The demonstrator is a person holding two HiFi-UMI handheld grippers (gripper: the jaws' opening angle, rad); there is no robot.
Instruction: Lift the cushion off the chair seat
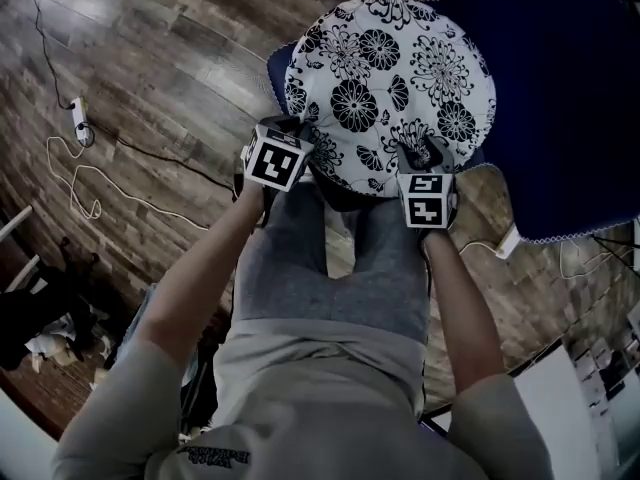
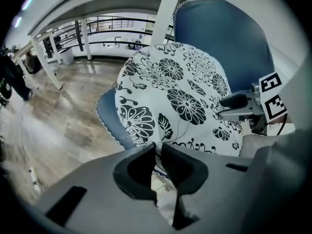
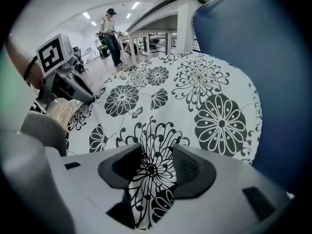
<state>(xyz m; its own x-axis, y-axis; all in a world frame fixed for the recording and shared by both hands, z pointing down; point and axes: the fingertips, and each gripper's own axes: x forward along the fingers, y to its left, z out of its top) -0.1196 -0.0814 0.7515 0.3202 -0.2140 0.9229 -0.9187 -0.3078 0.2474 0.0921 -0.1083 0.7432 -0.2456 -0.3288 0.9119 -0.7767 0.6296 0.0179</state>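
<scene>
A round white cushion (image 1: 390, 78) with black flowers lies on the blue chair (image 1: 560, 88). My left gripper (image 1: 298, 133) is at its near-left rim. In the left gripper view, that gripper (image 2: 158, 150) has its jaws almost together, pinching the thin cushion (image 2: 180, 91) edge. My right gripper (image 1: 425, 153) is at the near-right rim. In the right gripper view, this gripper (image 3: 156, 155) has its jaws standing wide, with the cushion (image 3: 195, 101) edge lying flat between them and the print undistorted.
The blue chair back (image 2: 229, 38) rises behind the cushion. The person's grey-clad knees (image 1: 330, 258) are close to the seat front. A white cable and plug strip (image 1: 80, 118) lie on the wood floor at the left. A person (image 3: 112, 33) stands far off.
</scene>
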